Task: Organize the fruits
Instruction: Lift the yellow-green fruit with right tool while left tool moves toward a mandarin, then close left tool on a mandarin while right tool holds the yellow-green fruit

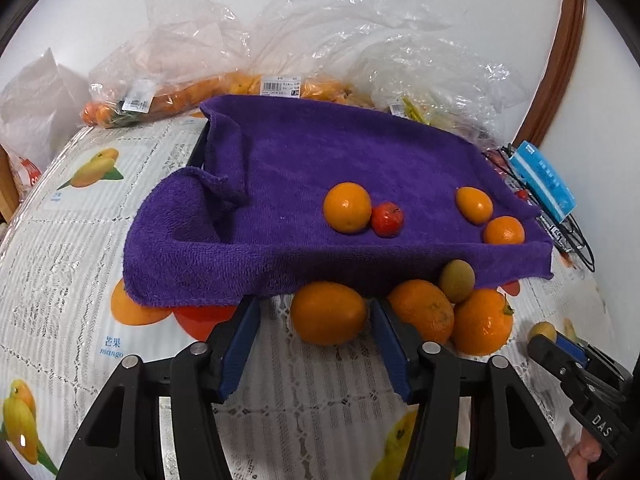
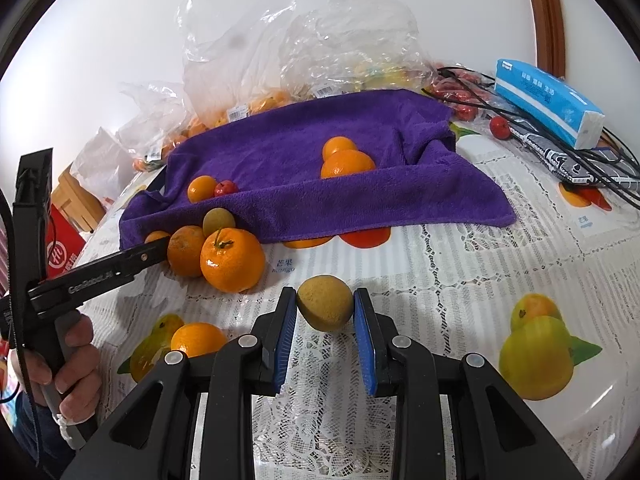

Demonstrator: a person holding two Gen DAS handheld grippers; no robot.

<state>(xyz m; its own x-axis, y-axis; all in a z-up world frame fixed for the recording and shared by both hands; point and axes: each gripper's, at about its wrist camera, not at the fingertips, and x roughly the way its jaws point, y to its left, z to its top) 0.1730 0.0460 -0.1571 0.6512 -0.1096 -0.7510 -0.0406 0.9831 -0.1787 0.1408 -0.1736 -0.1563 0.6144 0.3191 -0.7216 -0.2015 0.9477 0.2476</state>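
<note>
A purple towel (image 1: 320, 168) covers a tray; on it lie three orange fruits (image 1: 347, 208) and a small red fruit (image 1: 386, 219). My left gripper (image 1: 314, 314) is open, its fingers on either side of an orange fruit (image 1: 328, 319) on the tablecloth in front of the towel. Beside it sit two more oranges (image 1: 482, 322) and a green-brown fruit (image 1: 456, 281). My right gripper (image 2: 325, 308) is shut on a yellow-brown round fruit (image 2: 325, 309), at the tablecloth. The left gripper also shows in the right wrist view (image 2: 154, 246).
Clear plastic bags of fruit (image 1: 248, 84) lie behind the towel. A blue tissue pack (image 2: 548, 102), black cables and a remote (image 2: 568, 166) sit at the right. A loose orange (image 2: 198, 339) lies at my right gripper's left. A small red fruit (image 2: 500, 127) lies by the cables.
</note>
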